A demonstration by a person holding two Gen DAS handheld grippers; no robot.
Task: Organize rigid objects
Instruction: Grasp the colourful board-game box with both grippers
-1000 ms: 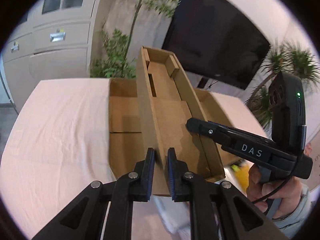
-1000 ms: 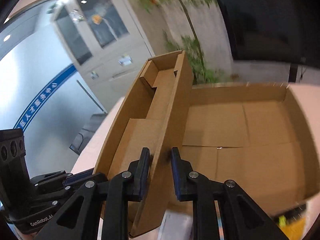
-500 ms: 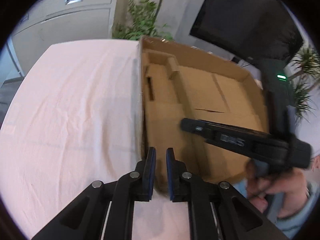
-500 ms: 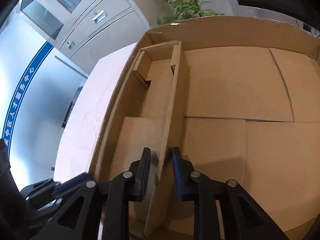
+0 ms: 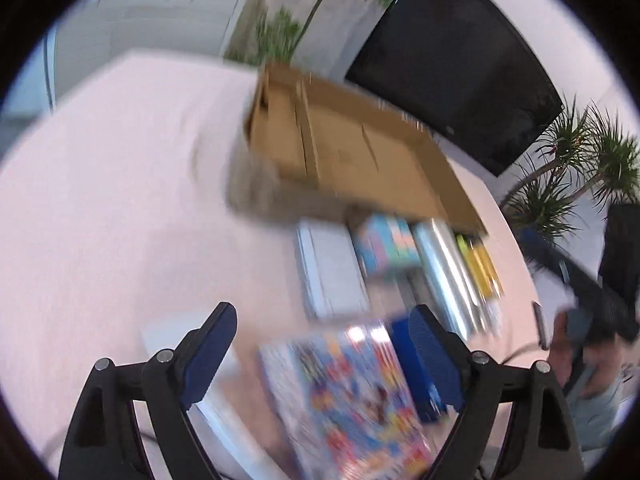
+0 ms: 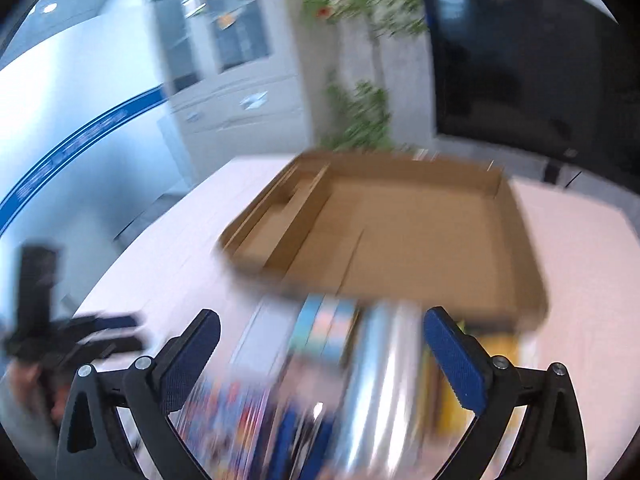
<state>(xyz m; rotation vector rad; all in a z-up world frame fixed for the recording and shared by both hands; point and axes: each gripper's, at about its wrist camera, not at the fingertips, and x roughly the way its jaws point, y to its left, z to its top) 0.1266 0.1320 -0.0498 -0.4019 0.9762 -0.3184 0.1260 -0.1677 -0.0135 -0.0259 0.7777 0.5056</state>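
Left wrist view: our left tongs (image 5: pixel 320 344) gape wide, nothing held, over a colourful box (image 5: pixel 344 396) w/ more packs beyond; right tongs (image 6: pixel 320 356) likewise wide and empty above a silvery pack (image 6: pixel 376 380). Further off sits the cardboard tray (image 6: pixel 516 216) w/ its divider (image 6: pixel 304 216) on the pink surface (image 5: pixel 100 200). Risk, we reckon: frames are blurred, so closing now could clip a neighbour or shove the row.

Table (image 5: pixel 100 208), pink cloth: cardboard tray (image 5: pixel 360 152); beside it white box (image 5: pixel 332 276), colourful boxes (image 5: pixel 384 244), silver roll (image 5: pixel 448 264).
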